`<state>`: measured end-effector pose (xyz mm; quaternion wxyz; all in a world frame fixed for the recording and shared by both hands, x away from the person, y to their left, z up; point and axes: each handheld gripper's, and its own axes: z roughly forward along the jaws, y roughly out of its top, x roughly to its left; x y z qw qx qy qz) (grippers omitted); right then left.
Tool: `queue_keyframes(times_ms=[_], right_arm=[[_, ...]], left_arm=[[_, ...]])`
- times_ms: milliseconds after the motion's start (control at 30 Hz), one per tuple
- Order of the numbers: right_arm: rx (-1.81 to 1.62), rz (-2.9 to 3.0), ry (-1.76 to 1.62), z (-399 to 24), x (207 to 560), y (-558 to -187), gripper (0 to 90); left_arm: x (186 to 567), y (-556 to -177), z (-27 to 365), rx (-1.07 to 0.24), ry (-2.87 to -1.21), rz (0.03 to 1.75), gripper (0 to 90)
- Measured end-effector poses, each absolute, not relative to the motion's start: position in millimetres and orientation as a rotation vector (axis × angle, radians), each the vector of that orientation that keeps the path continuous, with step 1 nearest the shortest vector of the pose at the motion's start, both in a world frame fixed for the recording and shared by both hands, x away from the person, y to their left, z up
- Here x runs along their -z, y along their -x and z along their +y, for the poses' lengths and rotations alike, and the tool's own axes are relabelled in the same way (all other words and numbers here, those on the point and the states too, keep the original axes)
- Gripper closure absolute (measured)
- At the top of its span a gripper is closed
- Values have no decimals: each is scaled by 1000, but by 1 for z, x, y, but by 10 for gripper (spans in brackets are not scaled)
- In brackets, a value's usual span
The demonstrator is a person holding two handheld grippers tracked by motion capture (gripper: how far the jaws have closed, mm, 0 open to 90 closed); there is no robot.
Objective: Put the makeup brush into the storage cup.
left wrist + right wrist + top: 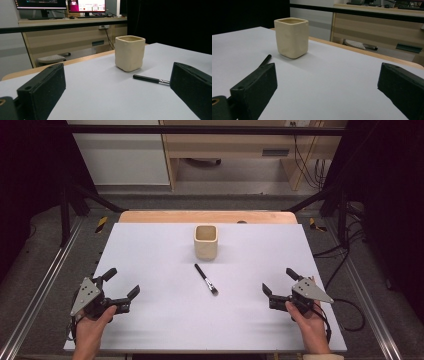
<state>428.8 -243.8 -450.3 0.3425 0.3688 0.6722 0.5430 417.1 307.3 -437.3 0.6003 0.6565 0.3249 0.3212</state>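
Pen (pixel 206 279): lies flat in the middle of the white bench (pixel 150 250), just in front of the cup, not touching it.
Cup (pixel 205 242): cream, square, stands upright; its inside cannot be seen.
Left claw (pixel 122 287): spread wide, holding nothing, near the left edge.
Right claw (pixel 279 281): spread wide, holding nothing, near the right edge.
Writing: too small to read.
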Motion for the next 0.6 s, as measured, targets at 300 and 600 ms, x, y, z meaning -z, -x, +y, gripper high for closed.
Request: queue_keyframes(times_ms=[300,600], right_arm=[[-1438,1744,-969,-242,449,-427,27],[-1443,1764,-975,-233,443,-422,19]], left_arm=[[436,-416,308,-742,-1516,751,0],[436,-415,308,-743,-1516,751,0]])
